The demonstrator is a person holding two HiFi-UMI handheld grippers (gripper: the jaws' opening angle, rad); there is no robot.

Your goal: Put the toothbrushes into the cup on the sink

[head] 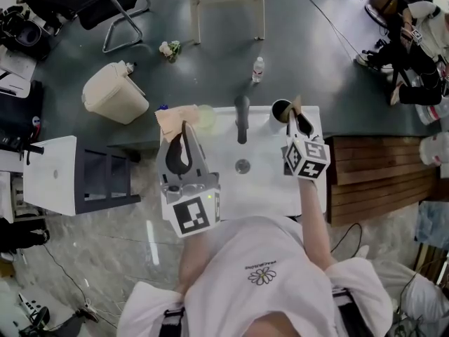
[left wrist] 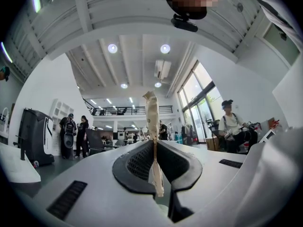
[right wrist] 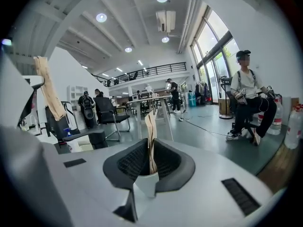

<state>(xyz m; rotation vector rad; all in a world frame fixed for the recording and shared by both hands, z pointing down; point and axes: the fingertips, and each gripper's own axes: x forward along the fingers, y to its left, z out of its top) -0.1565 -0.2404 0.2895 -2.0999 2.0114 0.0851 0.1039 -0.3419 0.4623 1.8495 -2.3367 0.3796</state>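
Note:
The white sink [head: 270,188] has a dark faucet [head: 242,118] and a cup [head: 280,110] at its back right corner. My left gripper [head: 184,128] is raised over the sink's left side, pointing upward. It is shut on a toothbrush in a tan paper wrapper [left wrist: 152,122] that stands up out of the jaws. My right gripper [head: 299,120] hovers just right of the cup, also tilted up, shut on a second paper-wrapped toothbrush [right wrist: 150,138]. The left gripper's wrapped toothbrush [right wrist: 47,91] also shows at the left of the right gripper view.
A beige bin [head: 114,93] and a water bottle [head: 258,69] stand on the floor behind the sink. A wooden stand [head: 228,5] is further back. Wooden planks [head: 372,181] lie right of the sink, a white cabinet [head: 49,175] left. A seated person [right wrist: 246,96] is nearby.

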